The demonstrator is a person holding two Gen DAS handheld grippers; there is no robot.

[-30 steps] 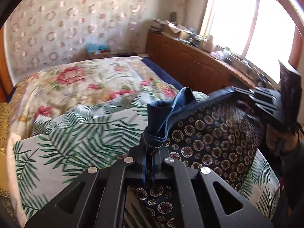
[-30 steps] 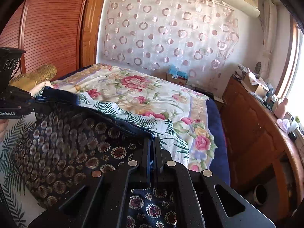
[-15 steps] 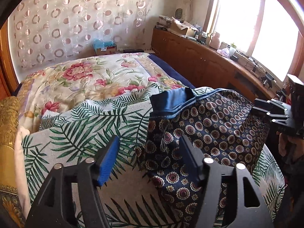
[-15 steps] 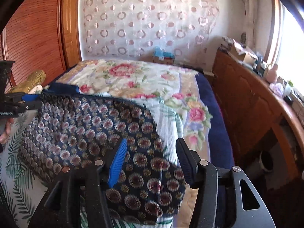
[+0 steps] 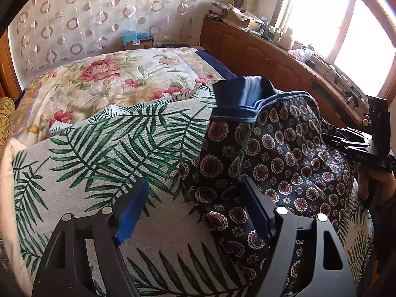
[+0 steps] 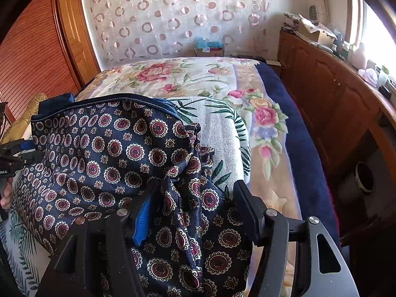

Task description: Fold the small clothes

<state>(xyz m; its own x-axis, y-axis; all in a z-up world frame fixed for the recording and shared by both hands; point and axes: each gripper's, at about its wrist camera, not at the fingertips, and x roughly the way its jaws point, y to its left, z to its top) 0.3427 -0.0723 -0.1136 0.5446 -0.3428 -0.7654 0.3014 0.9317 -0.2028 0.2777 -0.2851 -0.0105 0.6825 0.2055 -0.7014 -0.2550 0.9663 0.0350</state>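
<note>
A dark navy garment (image 5: 284, 148) with round maroon medallions and a plain blue waistband (image 5: 237, 96) lies on the bed, spread over a palm-leaf cloth (image 5: 111, 148). My left gripper (image 5: 194, 205) hovers over the garment's left edge. Its jaws are opening, and the blue pads (image 5: 131, 212) press on nothing. In the right wrist view the garment (image 6: 111, 148) fills the left half. My right gripper (image 6: 195, 208) is also opening, with a loose bunched fold standing between its fingers but not pinched. The right gripper (image 5: 331, 136) shows at the far right of the left wrist view.
A floral quilt (image 5: 111, 79) covers the bed beyond the palm-leaf cloth (image 6: 217, 123). A wooden cabinet (image 6: 334, 94) with clutter on top runs under the window on the right. A wooden wardrobe (image 6: 32, 57) stands on the left, and a gold pillow (image 5: 6, 116) lies at the bed's left edge.
A second ago both grippers were shut on the garment's edge and held it stretched up. Both have since opened and come lower, and the garment has dropped onto the palm-leaf cloth.
</note>
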